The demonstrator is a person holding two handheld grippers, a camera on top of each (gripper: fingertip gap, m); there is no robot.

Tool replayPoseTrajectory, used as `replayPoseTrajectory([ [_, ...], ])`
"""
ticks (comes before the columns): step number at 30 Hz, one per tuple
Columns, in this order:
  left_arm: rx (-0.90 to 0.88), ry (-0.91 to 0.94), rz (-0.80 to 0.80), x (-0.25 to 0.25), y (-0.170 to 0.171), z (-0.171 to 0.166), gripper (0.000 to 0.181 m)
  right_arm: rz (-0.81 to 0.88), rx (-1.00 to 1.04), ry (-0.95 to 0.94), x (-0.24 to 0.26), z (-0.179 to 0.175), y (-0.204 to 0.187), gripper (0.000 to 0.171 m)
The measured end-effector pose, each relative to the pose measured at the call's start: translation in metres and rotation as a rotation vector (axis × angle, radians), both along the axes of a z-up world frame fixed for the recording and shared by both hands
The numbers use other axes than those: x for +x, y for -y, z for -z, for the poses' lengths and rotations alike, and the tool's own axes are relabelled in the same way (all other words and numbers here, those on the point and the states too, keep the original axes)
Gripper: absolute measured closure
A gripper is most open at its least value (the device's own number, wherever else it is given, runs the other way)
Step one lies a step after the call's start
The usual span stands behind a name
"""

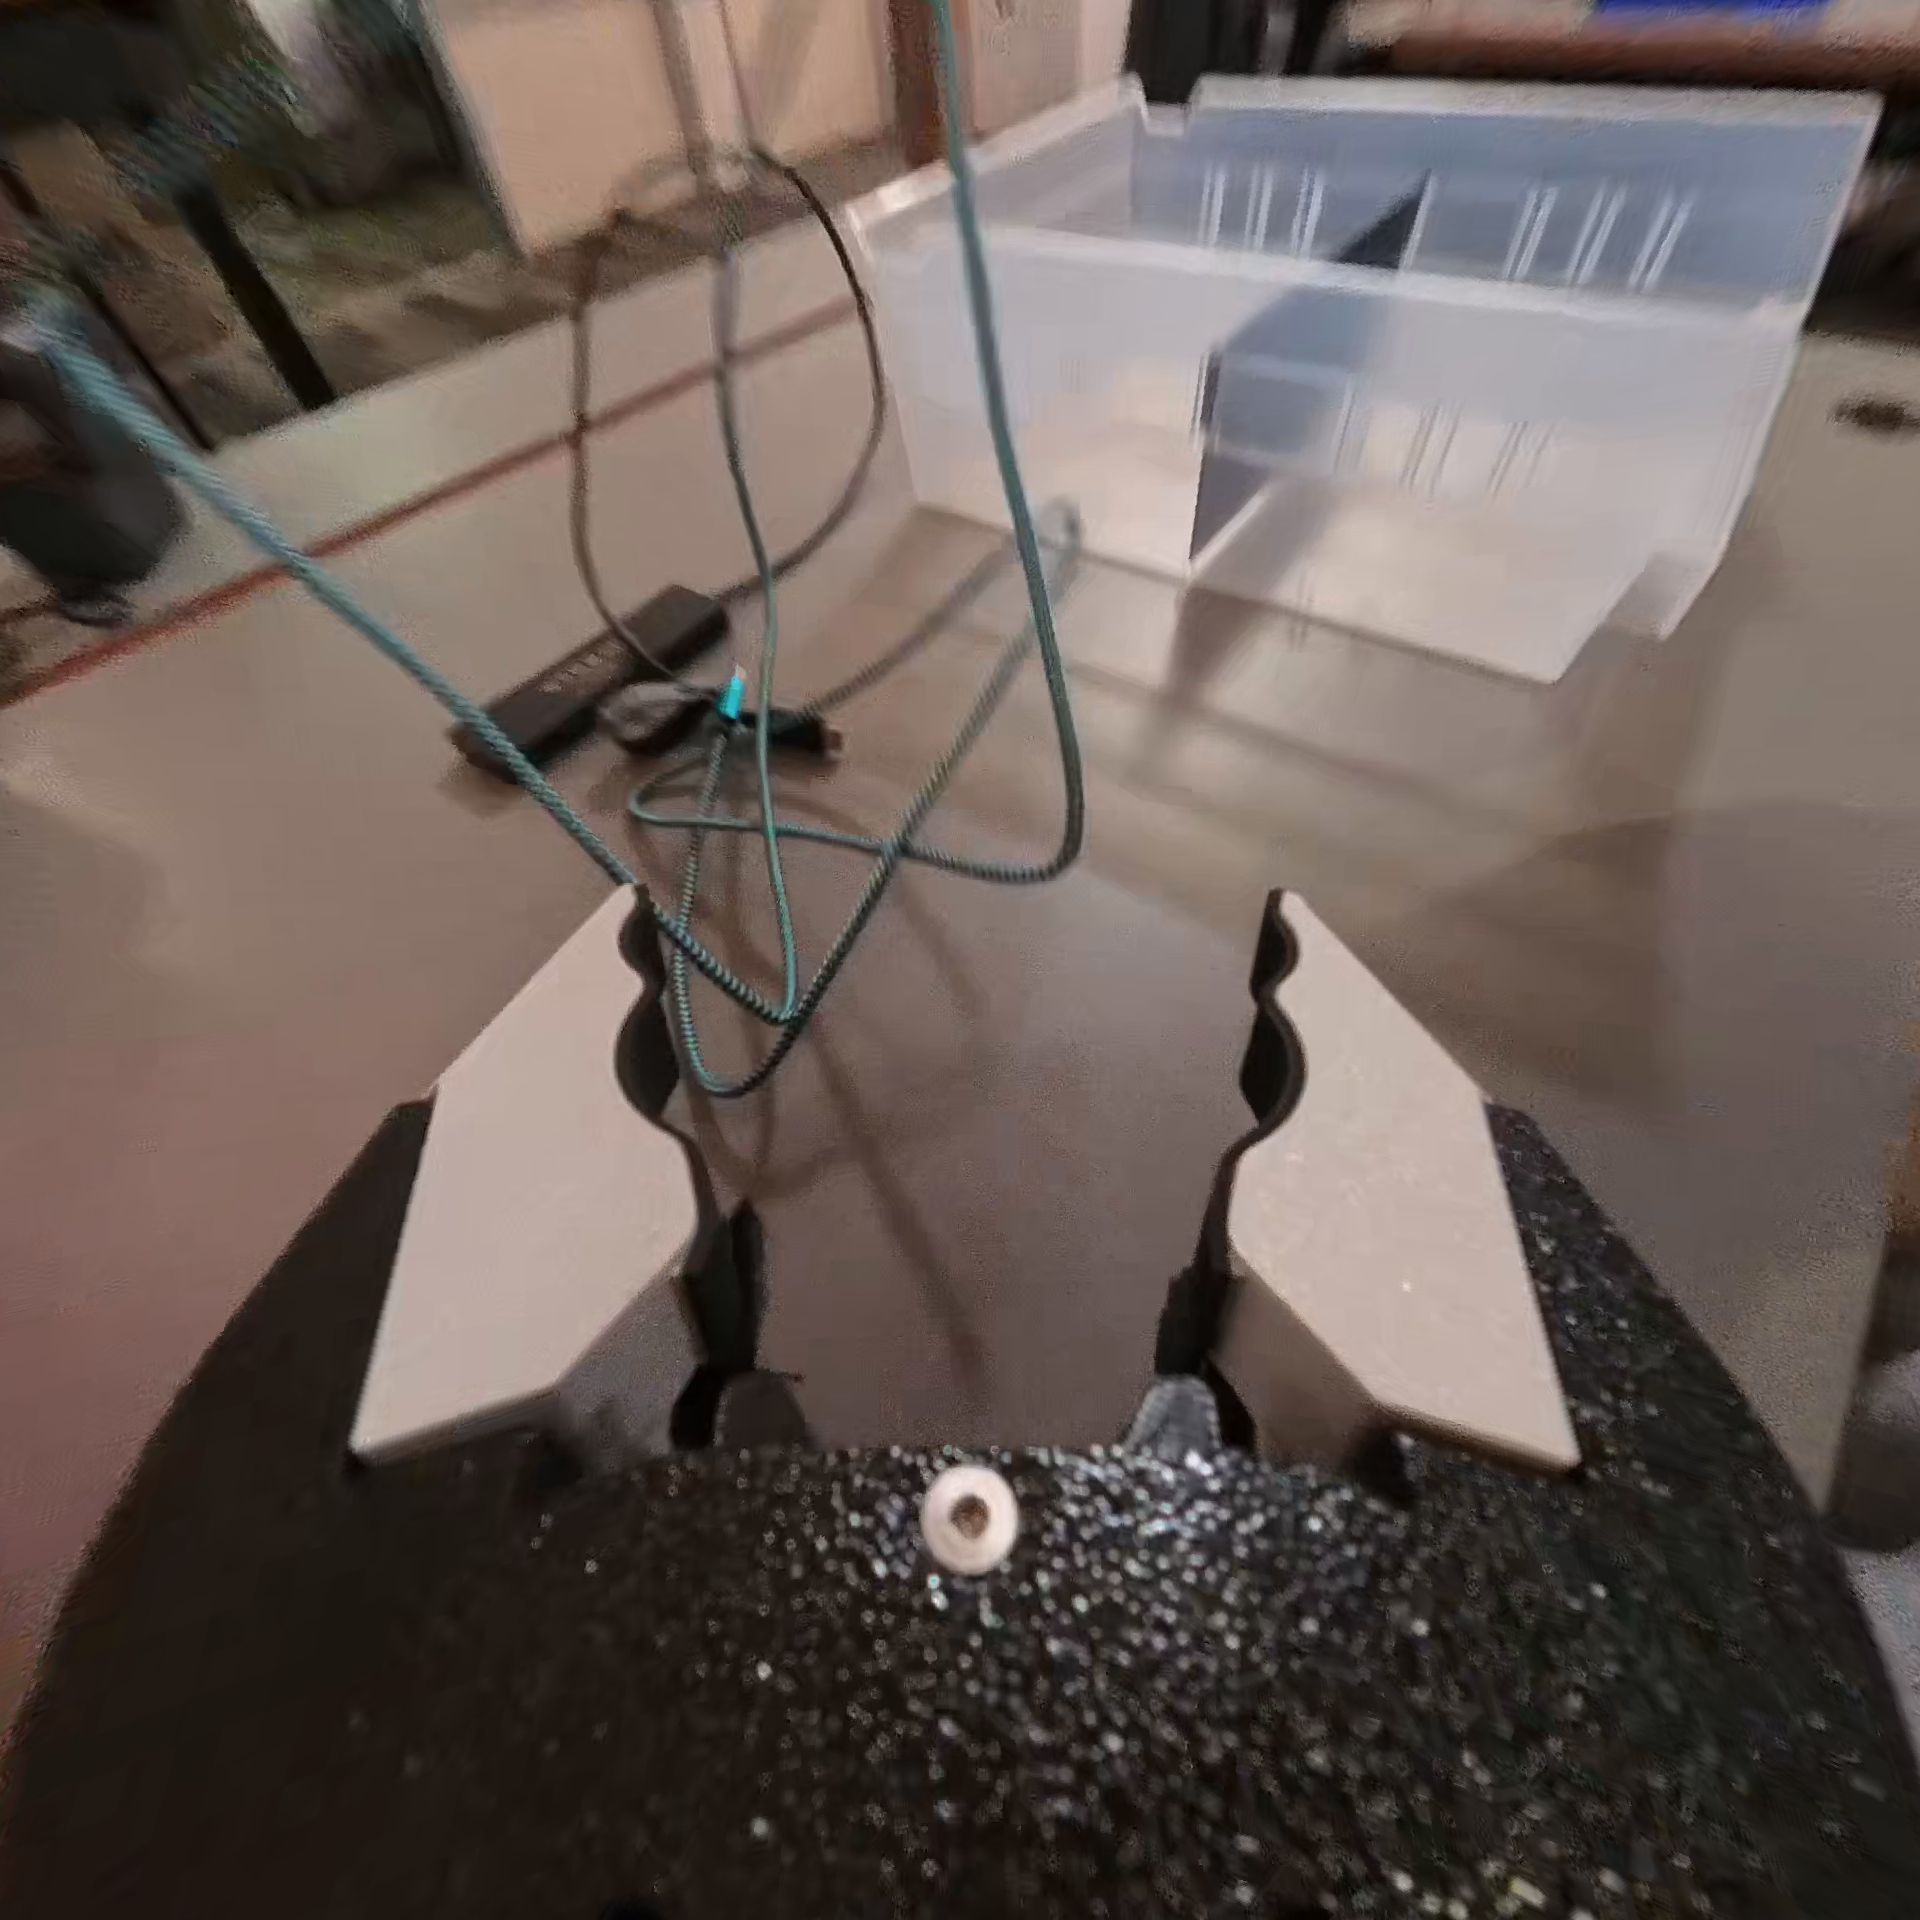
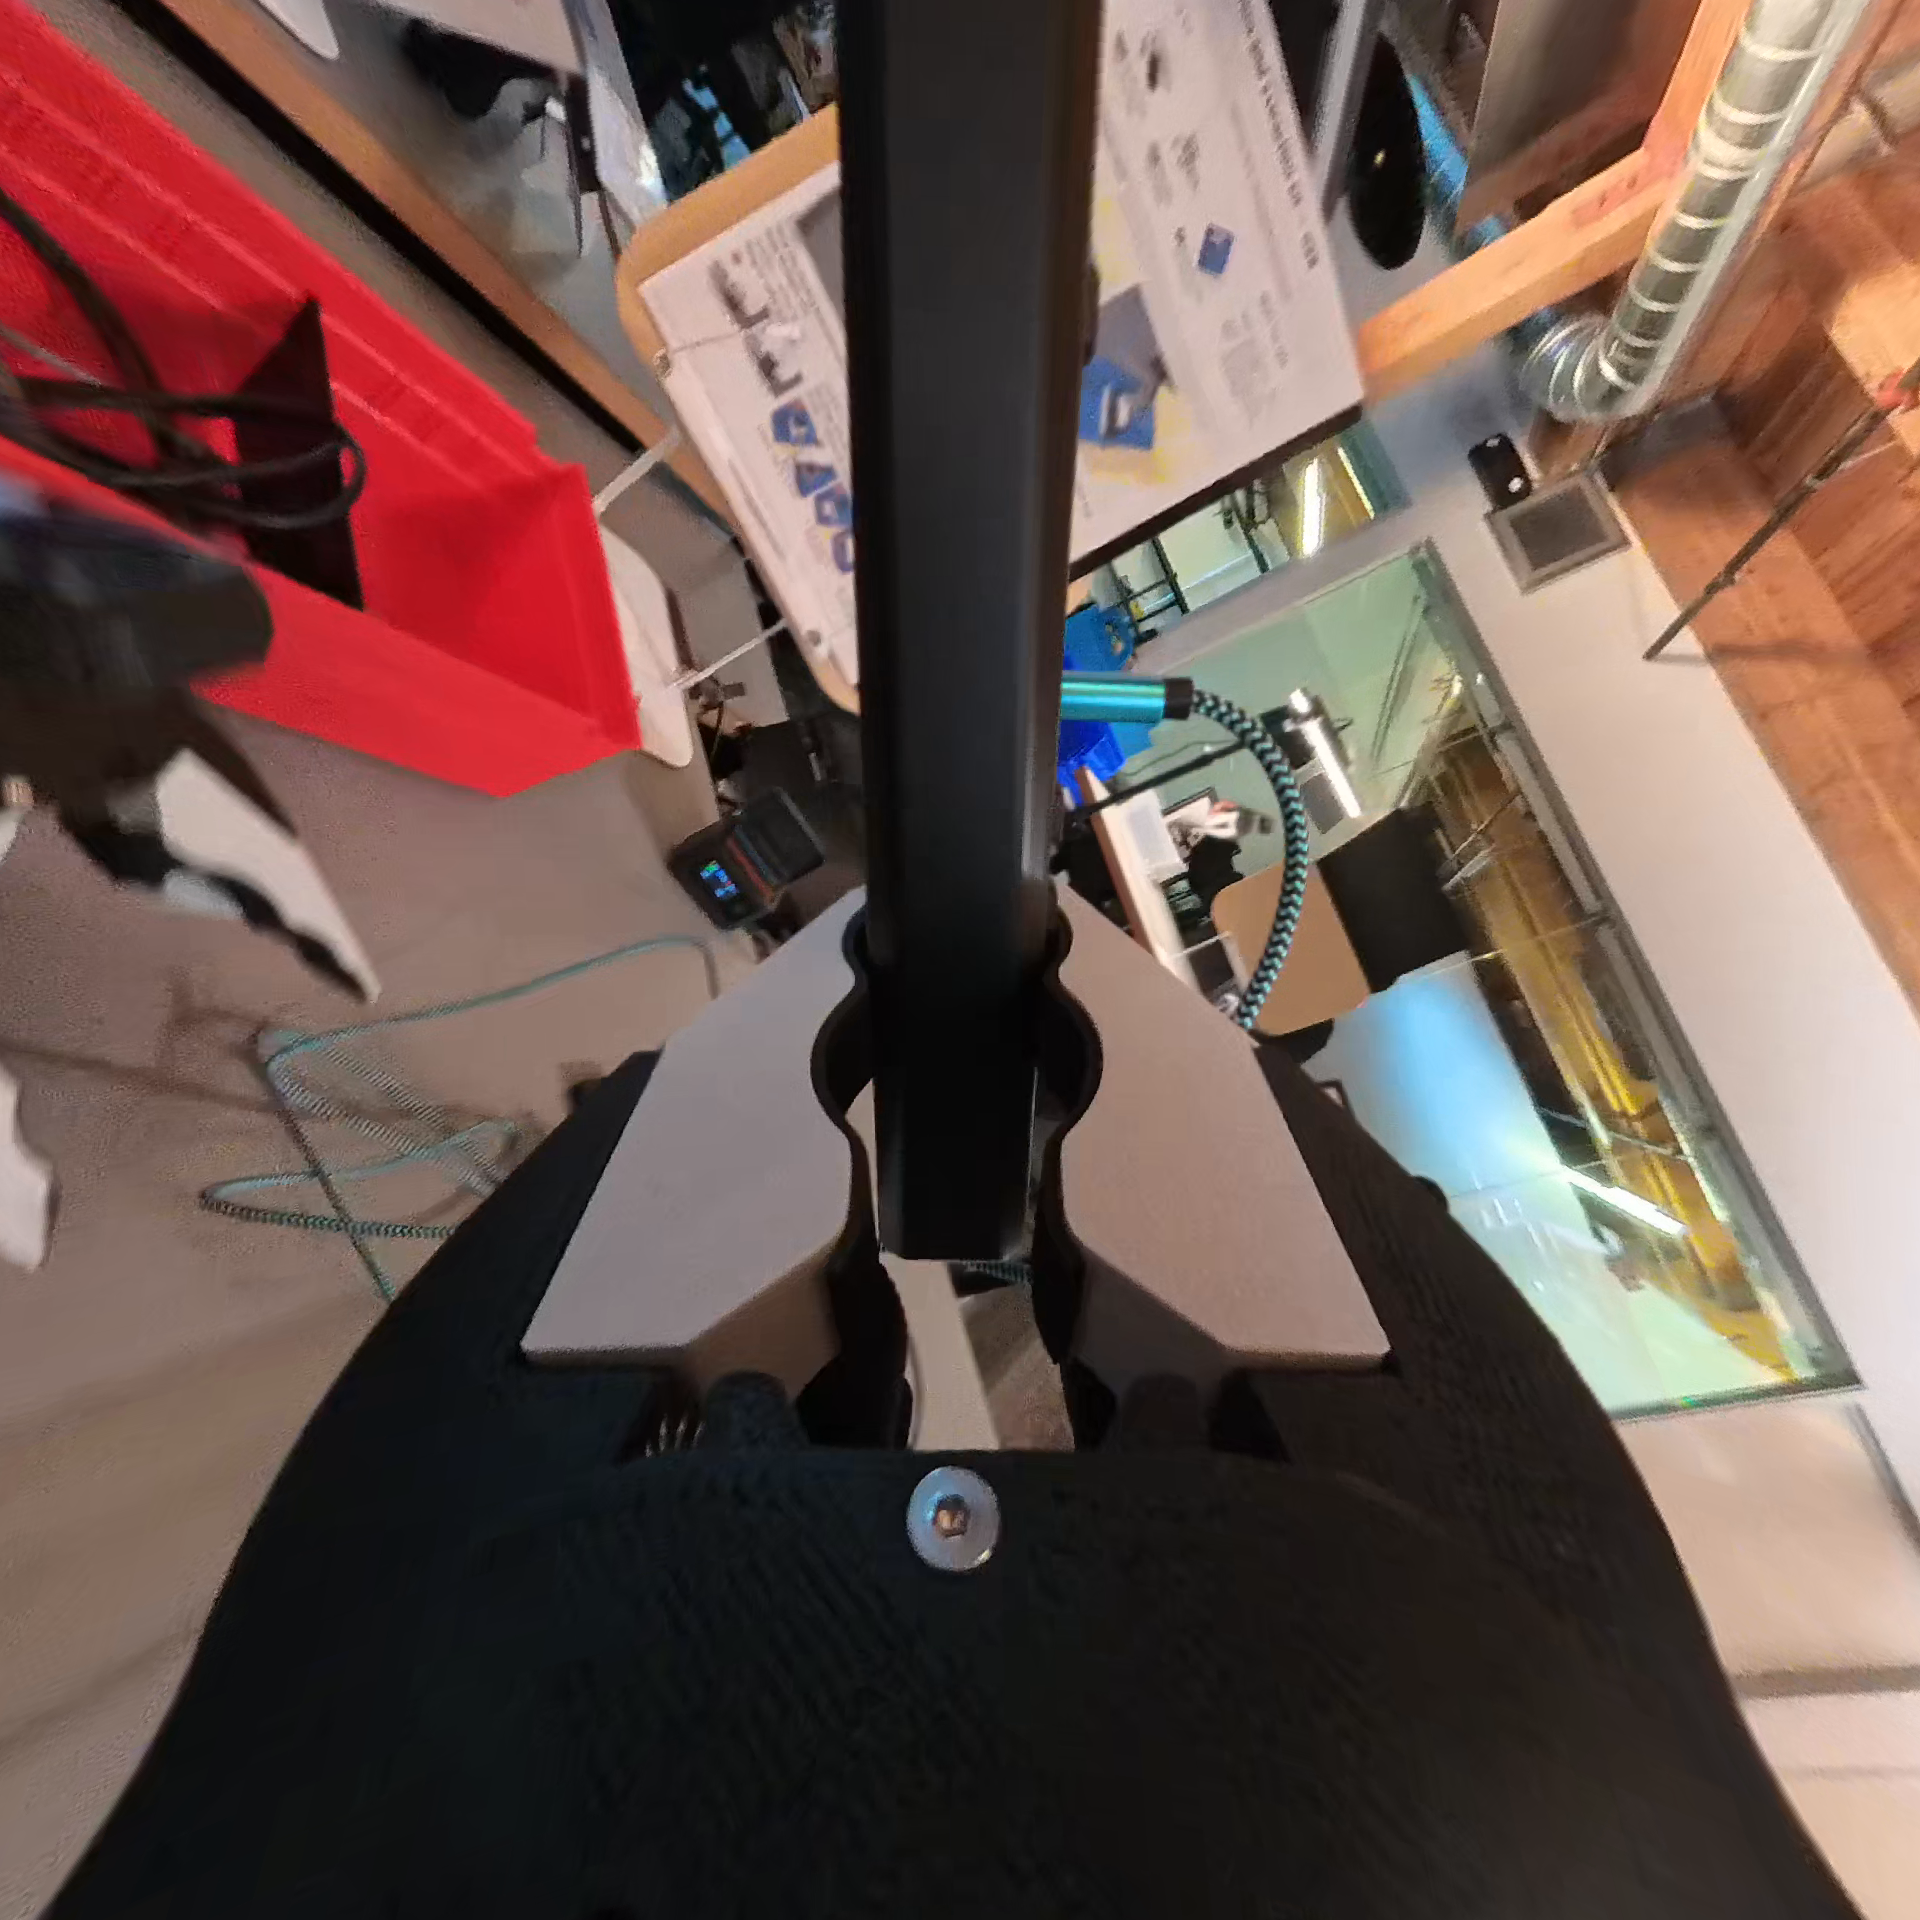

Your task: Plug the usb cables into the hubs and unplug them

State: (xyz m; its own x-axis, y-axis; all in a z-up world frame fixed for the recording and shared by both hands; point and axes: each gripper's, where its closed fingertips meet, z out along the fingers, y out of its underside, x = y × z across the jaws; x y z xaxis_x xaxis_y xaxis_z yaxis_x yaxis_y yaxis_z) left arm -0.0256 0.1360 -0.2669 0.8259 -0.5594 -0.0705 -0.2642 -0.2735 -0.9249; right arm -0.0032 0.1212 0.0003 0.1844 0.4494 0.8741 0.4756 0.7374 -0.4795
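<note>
Black hub upright, teal braided cable plugged sideways.

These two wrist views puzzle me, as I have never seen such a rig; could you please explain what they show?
No robot is involved: a person carries a pair of hand-held tongs in each hand, and a camera on each looks forward along its two fingers.

The left wrist view shows the left tongs open and holding nothing, above a grey table. On the table lie a black hub, loops of teal braided cable and a clear plastic bin.

The right wrist view is tilted up towards the room. The right tongs are shut on a long black hub, which has a teal plug in its side. A red bin stands at the left, with the other tongs blurred in front of it.
</note>
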Motion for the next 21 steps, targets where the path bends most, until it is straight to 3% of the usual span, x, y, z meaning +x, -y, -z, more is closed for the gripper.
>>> replayPoseTrajectory([
  [1, -0.038, -0.026, 0.025, 0.009, -0.006, 0.01, 0.07, -0.002, 0.016, 0.001, -0.002, -0.014, 0.002, 0.146],
  [4, -0.053, -0.156, 0.038, 0.025, -0.026, 0.029, 0.081, -0.009, 0.051, 0.01, -0.005, -0.049, 0.009, 0.146],
  [7, 0.028, -0.203, 0.059, 0.039, -0.041, 0.02, 0.118, -0.002, 0.075, 0.019, -0.003, -0.073, 0.014, 0.146],
  [11, 0.092, -0.142, 0.175, 0.067, -0.043, 0.001, 0.146, 0.022, 0.092, 0.008, 0.006, -0.099, 0.012, 0.146],
  [14, 0.084, -0.139, 0.227, 0.079, -0.038, -0.001, 0.177, 0.054, 0.112, -0.003, 0.016, -0.118, 0.006, 0.146],
  [17, 0.127, -0.094, 0.24, 0.075, -0.025, -0.023, 0.178, 0.122, 0.148, 0.011, 0.034, -0.136, -0.01, 0.146],
  [21, 0.19, 0.049, 0.263, 0.055, -0.009, -0.087, 0.178, 0.213, 0.133, 0.068, 0.071, -0.143, -0.04, 0.146],
])
